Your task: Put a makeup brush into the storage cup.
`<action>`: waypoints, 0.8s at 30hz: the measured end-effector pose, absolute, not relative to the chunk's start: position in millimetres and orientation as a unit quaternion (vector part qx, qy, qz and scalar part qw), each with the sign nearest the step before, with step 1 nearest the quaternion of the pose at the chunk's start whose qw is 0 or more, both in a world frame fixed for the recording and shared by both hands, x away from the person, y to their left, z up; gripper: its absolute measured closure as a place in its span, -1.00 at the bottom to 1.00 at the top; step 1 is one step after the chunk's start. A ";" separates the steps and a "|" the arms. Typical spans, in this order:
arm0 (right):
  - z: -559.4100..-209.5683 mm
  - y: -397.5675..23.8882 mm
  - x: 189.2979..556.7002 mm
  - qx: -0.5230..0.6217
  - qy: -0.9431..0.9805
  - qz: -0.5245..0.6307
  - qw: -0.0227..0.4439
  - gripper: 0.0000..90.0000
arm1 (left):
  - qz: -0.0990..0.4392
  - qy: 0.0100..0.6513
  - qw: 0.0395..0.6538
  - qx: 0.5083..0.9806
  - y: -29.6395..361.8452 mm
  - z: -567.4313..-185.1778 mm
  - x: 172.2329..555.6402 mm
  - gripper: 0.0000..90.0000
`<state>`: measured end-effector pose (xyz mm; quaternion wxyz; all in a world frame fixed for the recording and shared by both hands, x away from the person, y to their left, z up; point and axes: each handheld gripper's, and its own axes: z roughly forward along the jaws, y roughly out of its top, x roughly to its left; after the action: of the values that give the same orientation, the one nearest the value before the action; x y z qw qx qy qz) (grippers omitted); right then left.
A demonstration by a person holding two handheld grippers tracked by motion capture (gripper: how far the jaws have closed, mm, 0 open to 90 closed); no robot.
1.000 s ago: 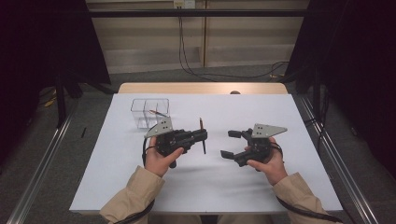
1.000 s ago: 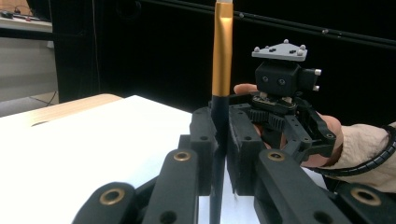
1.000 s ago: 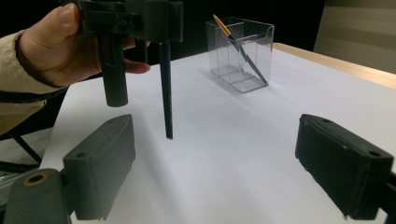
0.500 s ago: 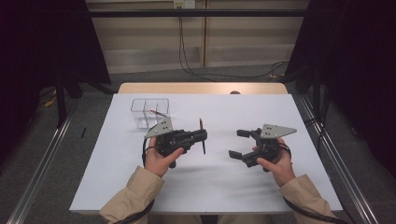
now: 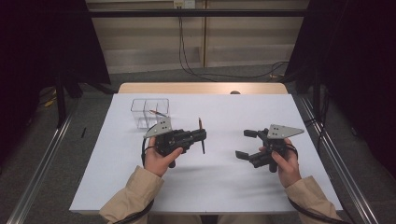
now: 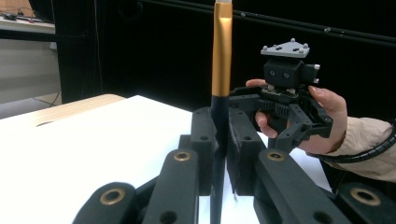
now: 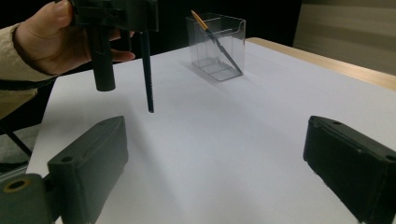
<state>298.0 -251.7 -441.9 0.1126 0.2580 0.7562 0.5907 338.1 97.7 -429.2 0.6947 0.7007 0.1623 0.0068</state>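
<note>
Where white table cover spreads: left gripper, jaws clamped on upright black-and-gold brush, at 9 o'clock of centre; right gripper, jaws just opening, wide apart, nothing between, at 3 o'clock; clear box holding second brush, at 11 o'clock.

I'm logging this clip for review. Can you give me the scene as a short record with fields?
left hand-held gripper: shut on brush, above the table
brush: upright between the jaws, dark handle, gold ferrule
right hand-held gripper: jaws just opened wide, nothing between them
box: clear, at far left of sheet, second brush leaning inside
sheet: white, covers the table
</note>
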 end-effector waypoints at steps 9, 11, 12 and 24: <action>-441.2 -261.9 293.7 0.261 0.756 0.589 0.118 -0.87 | 0.010 0.162 0.693 0.703 98.4 -429.1 338.5 0.84; -441.4 -263.0 292.8 0.262 0.758 0.585 0.121 -0.87 | 0.010 0.163 0.692 0.703 98.6 -429.2 338.4 0.84; -441.7 -263.7 292.4 0.261 0.758 0.585 0.123 -0.87 | 0.010 0.162 0.692 0.704 98.8 -429.1 338.4 0.84; -442.0 -276.0 287.6 0.267 0.758 0.581 0.129 -0.87 | 0.011 0.167 0.691 0.704 100.2 -428.9 338.4 0.84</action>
<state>287.6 -276.0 -442.0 0.1289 0.2672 0.7578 0.5812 338.4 100.2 -428.9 0.6907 0.7036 0.1667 0.0113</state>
